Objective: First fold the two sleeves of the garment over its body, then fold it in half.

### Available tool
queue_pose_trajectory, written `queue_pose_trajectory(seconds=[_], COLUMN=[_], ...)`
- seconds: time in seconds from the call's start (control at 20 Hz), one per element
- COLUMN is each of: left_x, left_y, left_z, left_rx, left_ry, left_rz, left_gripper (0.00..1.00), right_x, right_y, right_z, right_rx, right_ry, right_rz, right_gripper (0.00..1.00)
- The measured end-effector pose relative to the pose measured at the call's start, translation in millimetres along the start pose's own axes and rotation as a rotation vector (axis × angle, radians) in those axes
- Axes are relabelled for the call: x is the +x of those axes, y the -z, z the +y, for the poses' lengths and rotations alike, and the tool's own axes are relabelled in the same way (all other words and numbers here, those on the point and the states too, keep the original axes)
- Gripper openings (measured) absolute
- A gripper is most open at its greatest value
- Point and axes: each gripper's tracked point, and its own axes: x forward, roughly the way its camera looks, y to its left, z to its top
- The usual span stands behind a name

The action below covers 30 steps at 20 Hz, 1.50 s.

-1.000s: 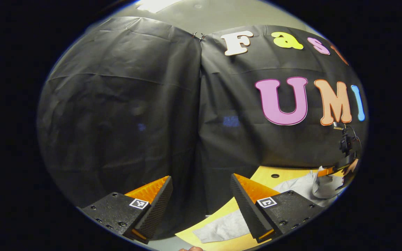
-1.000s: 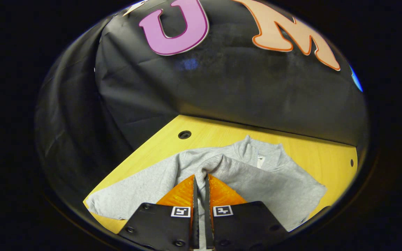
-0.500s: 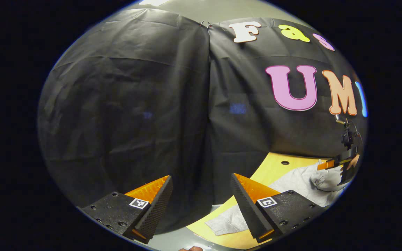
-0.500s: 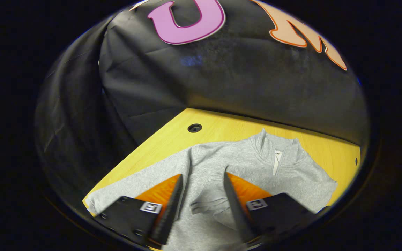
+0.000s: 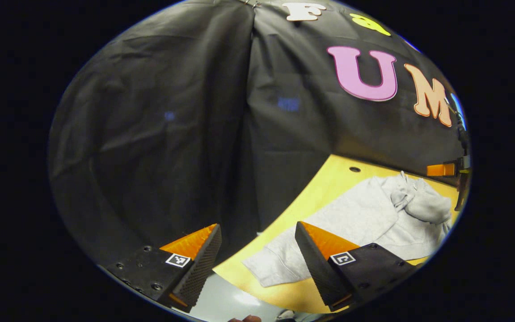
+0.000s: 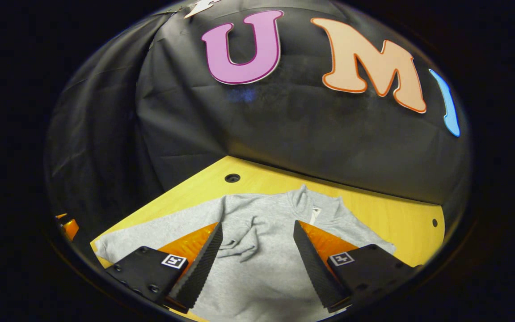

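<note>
On the wooden table [image 6: 387,203], the garment [image 6: 257,250] lies under the wide-open, empty right gripper [image 6: 257,237].

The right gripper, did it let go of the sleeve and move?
Yes. The right gripper opened and rose; the sleeve now lies loose on the sweater, nearer the table hole.
</note>
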Motion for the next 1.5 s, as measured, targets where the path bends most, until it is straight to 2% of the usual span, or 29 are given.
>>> queue_pose_trajectory(seconds=[0.2, 0.35, 0.55, 0.75, 0.9, 1.0, 1.05, 1.2, 1.25, 1.35, 1.5], left_x=[19, 34, 44, 48, 46, 49, 49, 52, 53, 54, 51], left_y=[35, 59, 84, 92, 93, 92, 95, 92, 92, 90, 73], left_z=[-6, -8, -6, -7, -9, -13, -22, -34, -36, -38, -45], left_rx=[-0.028, -0.004, 0.015, 0.018, -0.013, 0.003, 0.01, 0.009, -0.007, -0.019, 0.007], left_ry=[0.006, 0.003, -0.008, -0.001, 0.016, 0.046, 0.07, 0.11, 0.103, 0.082, 0.103], left_rz=[0.101, 0.172, 0.253, 0.278, 0.313, 0.316, 0.32, 0.332, 0.34, 0.338, 0.313], left_gripper=[0.98, 0.97, 0.98, 1.0, 0.97, 0.87, 0.76, 0.36, 0.16, 0.01, 0.0], right_x=[-24, -41, -60, -76, -81, -85, -86, -89, -91, -97, -111], right_y=[12, 17, 26, 33, 40, 43, 44, 55, 57, 53, 57], right_z=[-38, -70, -98, -106, -111, -110, -108, -107, -107, -108, -115], right_rx=[0.051, 0.074, 0.066, 0.084, 0.084, 0.085, 0.088, 0.088, 0.089, 0.086, 0.062], right_ry=[0.047, 0.097, 0.125, 0.117, 0.116, 0.107, 0.096, 0.085, 0.085, 0.088, 0.093], right_rz=[0.014, 0.017, 0.024, 0.033, 0.037, 0.033, 0.033, 0.051, 0.053, 0.029, 0.011], right_gripper=[1.0, 0.99, 0.99, 0.99, 0.99, 0.99, 0.99, 0.99, 0.99, 0.99, 0.99])
